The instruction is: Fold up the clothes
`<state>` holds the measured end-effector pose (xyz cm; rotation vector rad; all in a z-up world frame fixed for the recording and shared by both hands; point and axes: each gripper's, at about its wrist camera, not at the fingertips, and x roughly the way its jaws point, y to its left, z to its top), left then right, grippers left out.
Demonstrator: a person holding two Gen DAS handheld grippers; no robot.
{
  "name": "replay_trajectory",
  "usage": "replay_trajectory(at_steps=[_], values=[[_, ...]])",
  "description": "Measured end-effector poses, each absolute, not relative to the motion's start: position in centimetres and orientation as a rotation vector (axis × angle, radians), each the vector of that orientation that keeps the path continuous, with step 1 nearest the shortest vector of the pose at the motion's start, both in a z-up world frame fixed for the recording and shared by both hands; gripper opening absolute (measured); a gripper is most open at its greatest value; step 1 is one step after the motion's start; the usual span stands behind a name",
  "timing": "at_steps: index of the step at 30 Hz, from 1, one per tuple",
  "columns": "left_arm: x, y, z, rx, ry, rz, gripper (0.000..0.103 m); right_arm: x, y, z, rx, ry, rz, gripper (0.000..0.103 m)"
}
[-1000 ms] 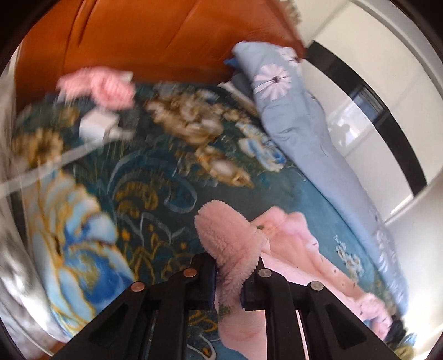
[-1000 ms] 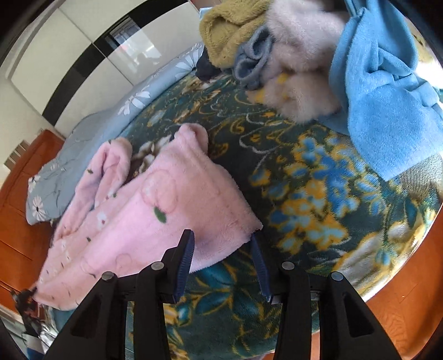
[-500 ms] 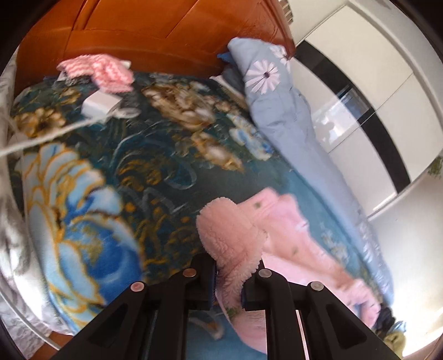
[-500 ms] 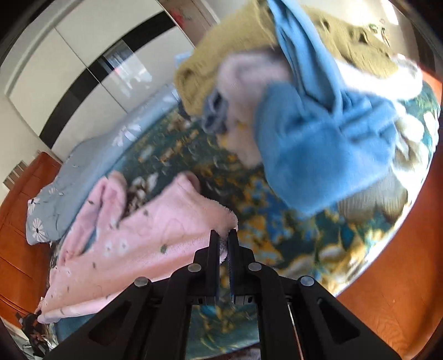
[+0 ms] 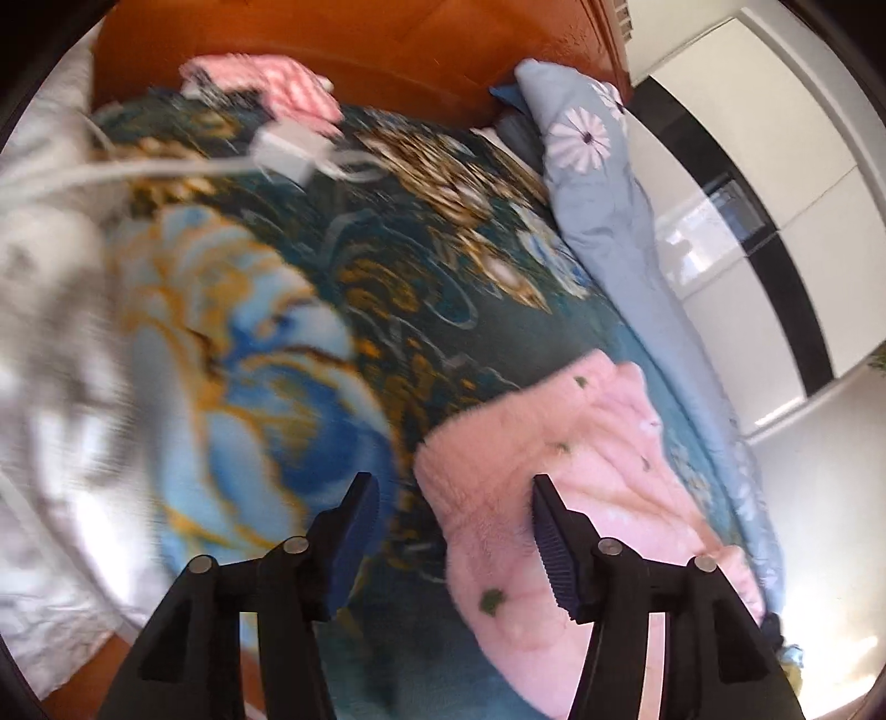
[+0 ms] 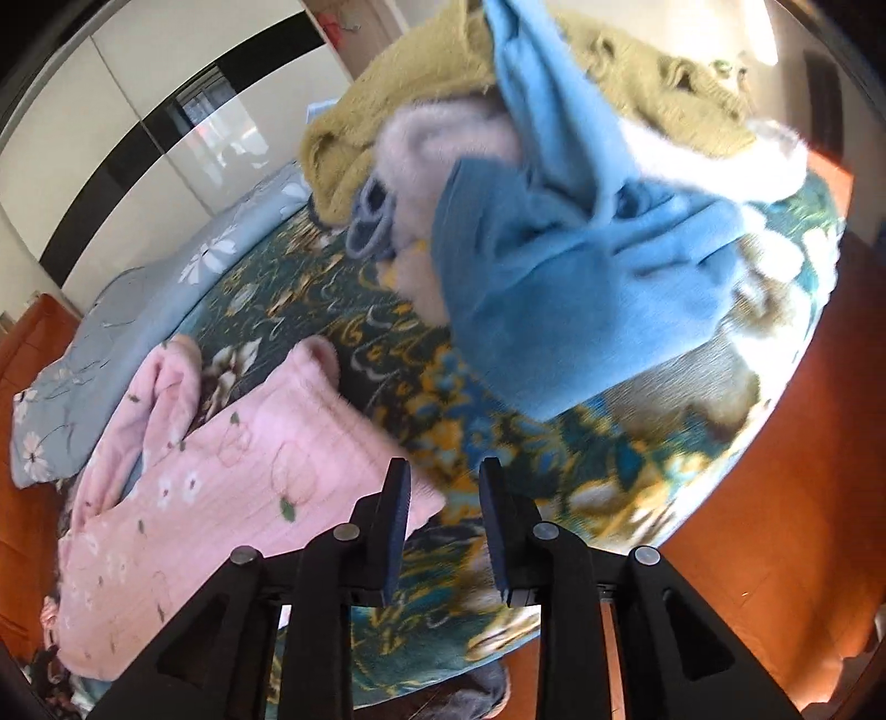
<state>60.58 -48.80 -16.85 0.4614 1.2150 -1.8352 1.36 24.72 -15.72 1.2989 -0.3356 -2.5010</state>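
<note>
A fluffy pink garment with small flower prints [image 5: 559, 487] lies on the floral bedspread [image 5: 343, 310]. In the left wrist view its near end sits between and just beyond the fingers of my left gripper [image 5: 454, 520], which is open and holds nothing. In the right wrist view the same pink garment [image 6: 232, 476] spreads to the left. My right gripper [image 6: 443, 515] is open, its left finger at the garment's corner edge, nothing pinched between the pads.
A heap of clothes [image 6: 554, 183] in blue, olive and white fills the far right of the bed. A light blue flowered quilt [image 5: 620, 232] runs along the far side. A white charger with cable [image 5: 288, 147] and pink striped cloth [image 5: 277, 83] lie near the wooden headboard [image 5: 387, 44].
Both grippers opened and let go of the pink garment, which dropped back onto the bedspread. The left gripper swung left; the right one drew back slightly.
</note>
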Motion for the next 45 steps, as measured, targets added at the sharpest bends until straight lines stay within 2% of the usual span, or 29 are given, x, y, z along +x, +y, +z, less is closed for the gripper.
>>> replay_trajectory(at_steps=[5,9,13,16,19,22,24,25,28,32,41,42,45], values=[[57.2,-48.5,-13.0,0.451,1.016,-1.915,0.06,0.2,19.4,-13.7,1.22,-0.275,-2.39,0.028],[49.6,-47.9,-12.4,0.5,1.049,-2.081,0.061,-1.4,10.6,-14.1,1.232,-0.257,-2.177,0.031],[42.9,-45.5,-14.2,0.606,1.068,-2.208,0.061,-2.9,2.1,-16.0,1.319,-0.186,-2.032,0.033],[40.5,-43.8,-16.1,0.603,1.06,-2.243,0.061,-4.6,-1.6,-17.2,1.387,-0.153,-2.014,0.033],[40.1,-42.1,-17.1,0.566,0.953,-2.245,0.061,-5.8,-3.0,-18.2,1.433,-0.128,-2.03,0.034],[40.2,-40.8,-17.7,0.527,0.855,-2.256,0.061,-5.0,-4.6,-16.2,1.355,-0.029,-2.095,0.033],[40.4,-40.9,-17.9,0.518,0.867,-2.276,0.063,-4.5,-5.6,-14.8,1.301,0.038,-2.135,0.013],[40.6,-41.3,-18.2,0.514,0.895,-2.276,0.064,-4.2,-6.1,-14.2,1.273,0.071,-2.155,0.006],[41.3,-42.3,-19.7,0.491,1.036,-2.28,0.064,-3.4,-7.6,-12.2,1.188,0.171,-2.209,0.006],[42.5,-42.2,-20.1,0.399,1.093,-2.33,0.065,-2.4,-9.6,-9.5,1.069,0.305,-2.274,0.006],[43.7,-42.7,-20.4,0.301,1.171,-2.378,0.066,11.3,-13.4,-6.2,0.362,1.126,-2.18,0.006],[43.6,-42.7,-20.4,0.301,1.171,-2.378,0.066,12.5,-13.3,-6.6,0.319,1.202,-2.149,0.006],[43.7,-42.8,-20.5,0.291,1.18,-2.382,0.066,12.7,-9.9,-11.0,0.464,1.299,-2.079,0.006]])
